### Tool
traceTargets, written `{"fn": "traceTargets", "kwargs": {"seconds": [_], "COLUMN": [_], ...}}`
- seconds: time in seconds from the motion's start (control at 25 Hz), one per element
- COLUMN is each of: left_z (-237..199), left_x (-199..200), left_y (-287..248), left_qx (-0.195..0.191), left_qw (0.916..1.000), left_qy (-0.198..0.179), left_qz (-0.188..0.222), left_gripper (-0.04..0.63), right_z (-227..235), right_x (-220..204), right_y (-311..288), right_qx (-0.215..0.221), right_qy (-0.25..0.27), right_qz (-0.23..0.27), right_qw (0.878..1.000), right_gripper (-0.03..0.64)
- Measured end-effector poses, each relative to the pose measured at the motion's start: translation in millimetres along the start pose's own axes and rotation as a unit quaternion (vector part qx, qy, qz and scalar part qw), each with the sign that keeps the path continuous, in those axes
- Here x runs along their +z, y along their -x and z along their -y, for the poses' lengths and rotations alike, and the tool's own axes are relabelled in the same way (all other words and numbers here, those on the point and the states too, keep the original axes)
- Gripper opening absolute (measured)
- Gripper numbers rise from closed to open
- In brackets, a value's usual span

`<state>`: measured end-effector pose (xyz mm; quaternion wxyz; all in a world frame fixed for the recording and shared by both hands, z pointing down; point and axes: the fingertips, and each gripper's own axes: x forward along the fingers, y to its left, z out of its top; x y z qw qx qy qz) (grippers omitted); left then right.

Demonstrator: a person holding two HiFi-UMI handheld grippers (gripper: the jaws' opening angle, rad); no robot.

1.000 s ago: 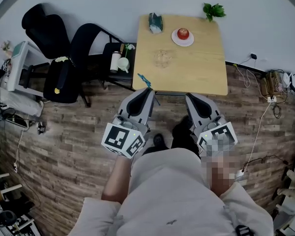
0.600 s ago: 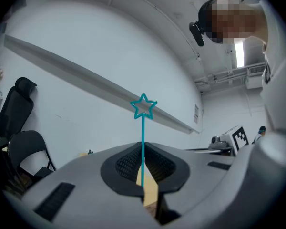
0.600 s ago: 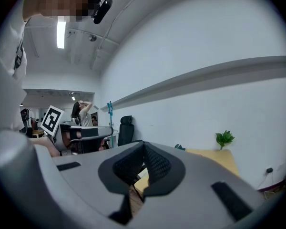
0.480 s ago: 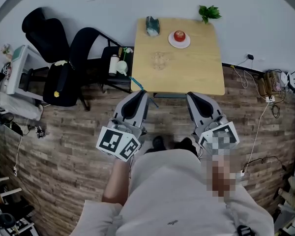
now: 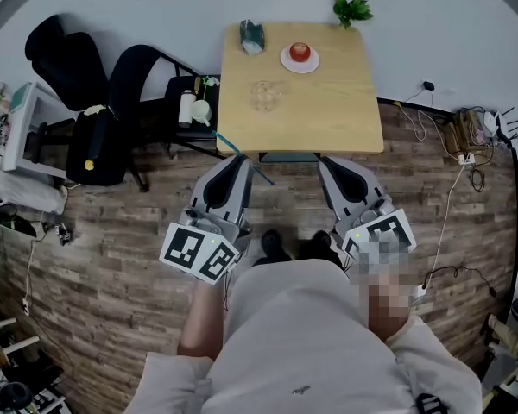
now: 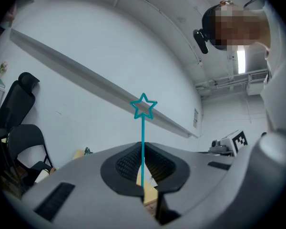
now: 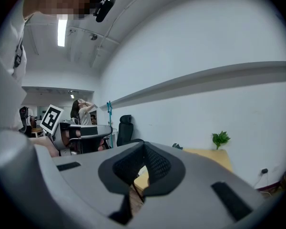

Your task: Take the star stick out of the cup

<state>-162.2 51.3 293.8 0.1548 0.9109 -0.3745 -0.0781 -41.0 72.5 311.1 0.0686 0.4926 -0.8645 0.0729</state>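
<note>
Table (image 5: 350, 119) first, since that's what's shifted. Compared with a second ago it sits higher and further left in the head view and looks a touch smaller, so I reckon the person is backing away from it. Both grippers hang off the table's near edge, over the floor (image 5: 112, 257), not over the tabletop at all.

Left gripper (image 5: 235, 160) is just off the table's near-left corner, jaws pinched tight on the stick (image 6: 143, 142). Same grip as in the earlier shots, nothing's slipped. Right gripper (image 5: 331, 164) is off the near edge too, more toward the table's right side. Its jaws are pressed together with nothing in them, so it's basically along for the ride.

On the table there's a plate (image 5: 287, 61) with an apple (image 5: 300, 52) toward the far side. The cup (image 5: 263, 94) is roughly mid-table, a bit left of centre. It's clear glass and I can't see anything standing in it.

So the stick is well apart from the cup, out by the table's near-left corner. In the left gripper view the thin teal shaft rises straight up from between the pads, with the open star at the top, clear of the jaws.

My take is that the pulling-out part is already done, since the stick is out and the person is carrying it away from the table. All that's left is not dropping it. It's a skinny shaft, so it could swivel in the pinch if the hand jerks.
</note>
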Motion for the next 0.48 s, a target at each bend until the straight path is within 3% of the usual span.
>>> {"fn": "traceTargets", "kwargs": {"seconds": [0.48], "left_z": [13.7], "left_x": [-10.4], "left_y": [6.8], "left_qx": [-0.011], "left_qw": [0.9999], "left_qy": [0.006], "left_qz": [-0.004], "left_gripper": [0.02], "right_z": [-4.8], "right_x": [-12.1], "right_y": [20.6], "right_qx": [-0.01], "right_qy": [-0.018], "right_qz": [-0.001], "right_qw": [1.0], "right_gripper": [0.0]}}
